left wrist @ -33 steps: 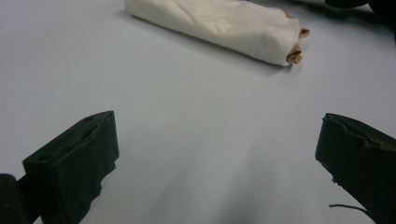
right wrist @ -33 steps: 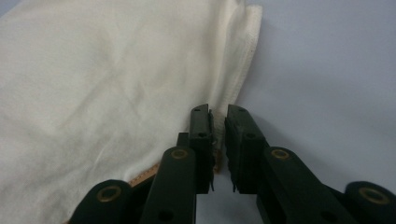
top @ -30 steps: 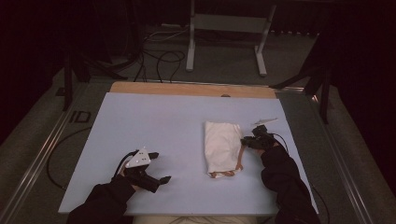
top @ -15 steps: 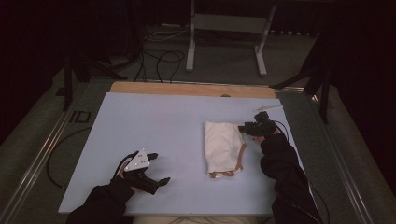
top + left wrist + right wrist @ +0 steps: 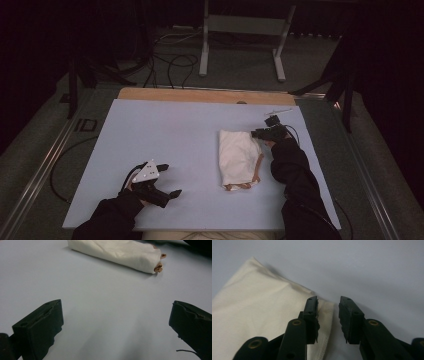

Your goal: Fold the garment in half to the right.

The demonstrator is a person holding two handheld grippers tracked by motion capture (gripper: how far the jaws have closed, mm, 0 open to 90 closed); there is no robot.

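the folded white cloth (image 5: 239, 156) lies on the right half of the pale blue table (image 5: 175, 135), tan straps (image 5: 245, 185) poking out at its near end. the right gripper (image 5: 260, 133) sits at the cloth's far right corner; its jaws, just closing, stand narrowly apart over the hem (image 5: 327, 315) without pinching it. the left gripper (image 5: 167, 180) rests well apart near the front edge, jaws wide with nothing between.
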